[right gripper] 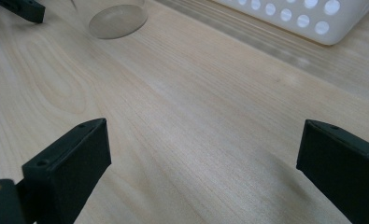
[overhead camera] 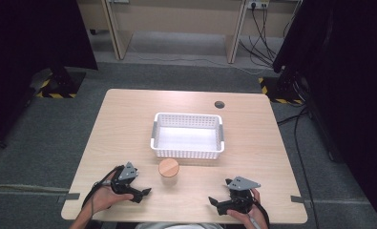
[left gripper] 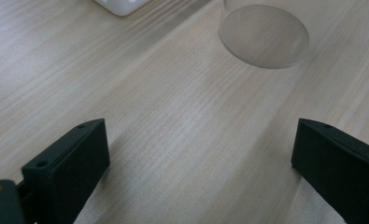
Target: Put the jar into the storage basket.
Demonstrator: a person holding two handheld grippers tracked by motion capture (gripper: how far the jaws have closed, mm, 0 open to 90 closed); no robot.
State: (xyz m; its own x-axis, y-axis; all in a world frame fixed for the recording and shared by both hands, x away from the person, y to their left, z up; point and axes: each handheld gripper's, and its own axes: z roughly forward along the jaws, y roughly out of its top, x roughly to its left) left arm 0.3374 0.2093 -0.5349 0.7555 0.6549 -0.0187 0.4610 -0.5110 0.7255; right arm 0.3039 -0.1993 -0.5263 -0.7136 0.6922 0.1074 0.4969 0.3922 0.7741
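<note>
Two claws are resting low over the desk (overhead camera: pixel 129 124), both standing wide open and gripping nothing. The left claw (overhead camera: pixel 147 192) is pointing toward a clear jar (overhead camera: pixel 169 168) topped by a round wooden lid; the right claw (overhead camera: pixel 213 201) is lying farther from the jar, on its opposite side. The jar is standing upright just in front of the white perforated basket (overhead camera: pixel 188 153), close to its near wall but apparently not touching it.

In the left gripper view, the jar's transparent wall (left gripper: pixel 264 35) is sitting ahead of the open jaws, right of centre. In the right gripper view it is showing at the upper left (right gripper: pixel 118 17), with the basket corner (right gripper: pixel 308 18) beyond.

Judgement: the jar is likely rigid, smooth-walled and slippery, possibly breakable, and light if empty. Hold is best taken across the cylindrical wall below the lid, squeezing moderately; the lid may be sitting loose, so lifting by it looks unwise.
</note>
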